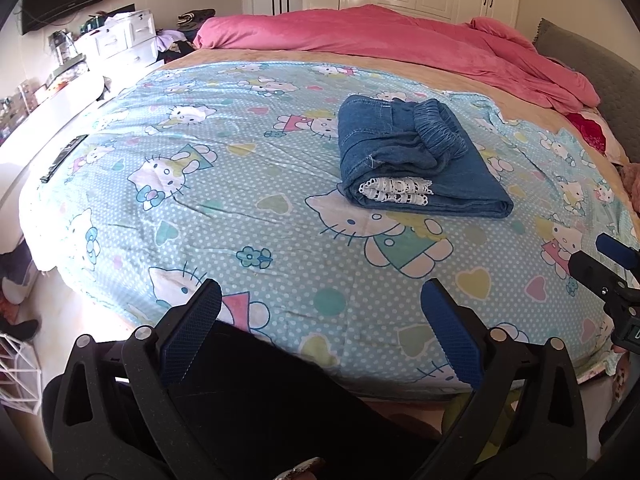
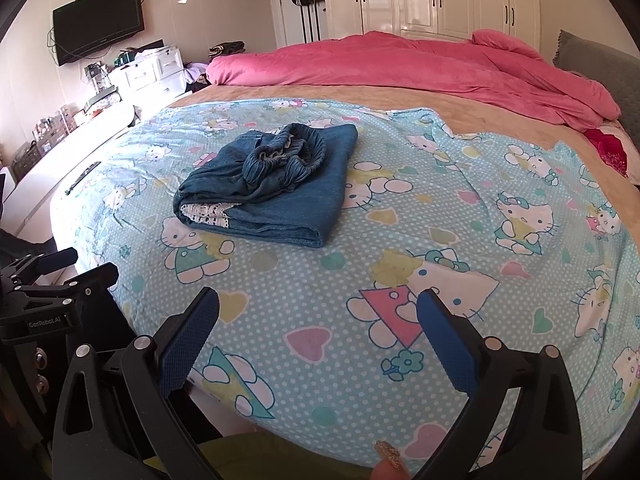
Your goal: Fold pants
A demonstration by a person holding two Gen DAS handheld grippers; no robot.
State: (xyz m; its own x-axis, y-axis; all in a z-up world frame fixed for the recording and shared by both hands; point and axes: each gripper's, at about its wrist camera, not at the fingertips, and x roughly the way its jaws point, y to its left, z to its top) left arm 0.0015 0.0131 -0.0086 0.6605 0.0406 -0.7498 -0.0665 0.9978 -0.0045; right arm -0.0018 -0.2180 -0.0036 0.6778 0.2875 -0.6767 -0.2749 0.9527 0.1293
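Denim pants (image 1: 416, 160) lie folded into a thick, soft rectangle on the bed, well ahead of both tongs and touching neither. The blue cloth is matte with pale stitching; a gathered, ribbed elastic waistband (image 1: 438, 128) sits bunched on top, and a strip of white lace (image 1: 396, 192) peeks from the rolled edge nearest the tongs. Under them spreads a light blue sheet (image 1: 224, 200), dotted white and printed with cartoon cats and hearts, smooth with faint creases. Beyond the pants a plush pink blanket (image 1: 400, 44) is heaped in loose folds.

Left tongs (image 1: 322, 304) hang over the near edge of the bed, blue textured pads spread wide, gripping nothing. Right tongs (image 2: 318, 312) are likewise spread wide and empty, with the pants ahead and to their left.
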